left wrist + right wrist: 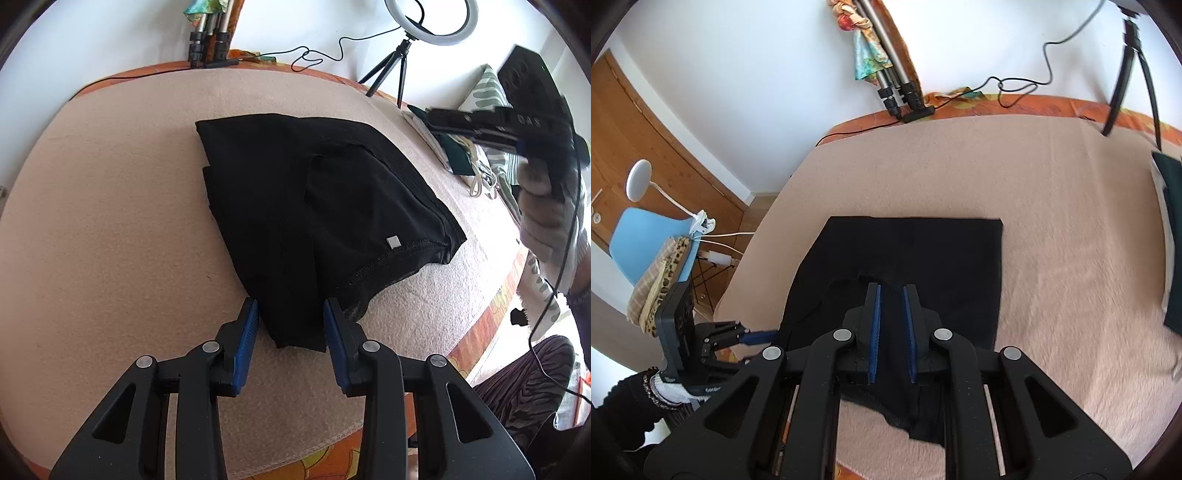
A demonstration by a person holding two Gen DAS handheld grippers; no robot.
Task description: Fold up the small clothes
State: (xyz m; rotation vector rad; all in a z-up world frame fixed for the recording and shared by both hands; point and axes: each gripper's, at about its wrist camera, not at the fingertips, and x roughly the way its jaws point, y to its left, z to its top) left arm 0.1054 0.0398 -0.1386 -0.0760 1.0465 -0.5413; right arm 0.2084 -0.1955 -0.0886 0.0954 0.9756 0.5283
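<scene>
Left wrist view shows our left gripper (291,317) with jaws parted and clear of cloth, straddling the near corner of the black mesh garment (314,206), folded on the beige felt table cover (110,221), its long axis running near to far. Our right gripper (891,293) hovers above it, jaws narrowly parted and apparently empty. No containers show.

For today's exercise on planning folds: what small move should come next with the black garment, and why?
Probably smooth the black garment's near corner flat: both tongs, left and right, stand open and hold nothing, and the garment lies folded on the beige blanket, its hemmed corner jutting out unevenly.
</scene>
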